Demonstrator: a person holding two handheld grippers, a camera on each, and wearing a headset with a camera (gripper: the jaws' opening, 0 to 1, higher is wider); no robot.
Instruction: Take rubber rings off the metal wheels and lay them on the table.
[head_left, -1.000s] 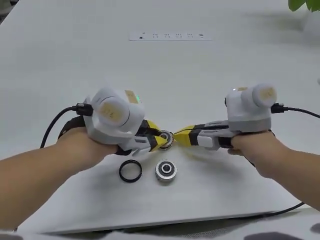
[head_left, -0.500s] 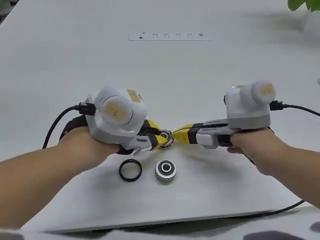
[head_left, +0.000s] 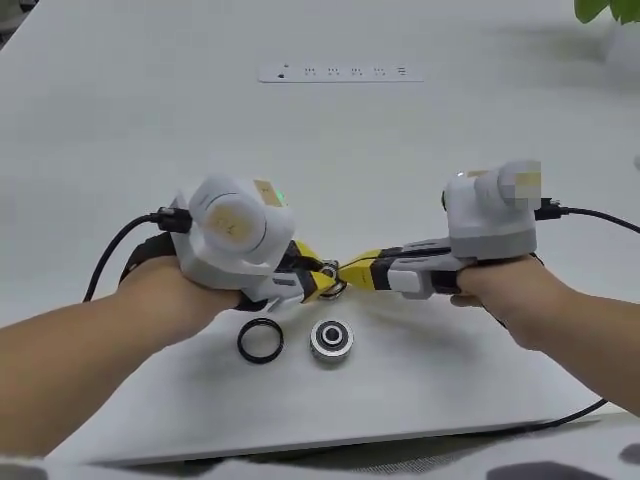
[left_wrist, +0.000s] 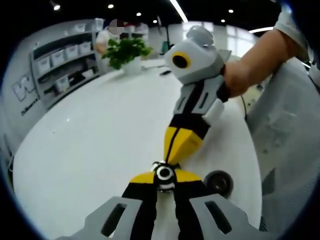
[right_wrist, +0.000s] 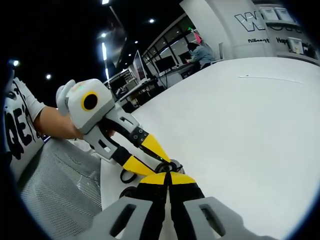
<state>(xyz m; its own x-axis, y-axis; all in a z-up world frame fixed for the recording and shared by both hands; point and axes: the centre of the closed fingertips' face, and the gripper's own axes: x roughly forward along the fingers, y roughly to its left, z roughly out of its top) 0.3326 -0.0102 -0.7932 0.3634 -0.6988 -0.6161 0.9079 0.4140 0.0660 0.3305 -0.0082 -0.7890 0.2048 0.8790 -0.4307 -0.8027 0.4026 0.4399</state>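
My left gripper (head_left: 318, 284) is shut on a small metal wheel (left_wrist: 164, 173) and holds it just above the white table. The wheel's silver hub faces the left gripper view. My right gripper (head_left: 347, 271) comes in from the right, and its yellow tips meet the wheel's rim. In the right gripper view the right gripper (right_wrist: 169, 176) has its jaws pressed together on the black rubber ring (right_wrist: 172, 165) at that rim. Below the grippers, a loose rubber ring (head_left: 260, 340) lies flat on the table. A second metal wheel (head_left: 331, 339) lies to its right.
A white power strip (head_left: 340, 72) lies at the far side of the table (head_left: 420, 150). A green plant (head_left: 605, 8) stands at the back right corner. Black cables trail from both grippers. The table's front edge is close below the loose ring.
My right gripper has moved left, and its tips now meet the wheel in the left gripper. The left gripper, the loose ring and the second wheel have stayed in place.
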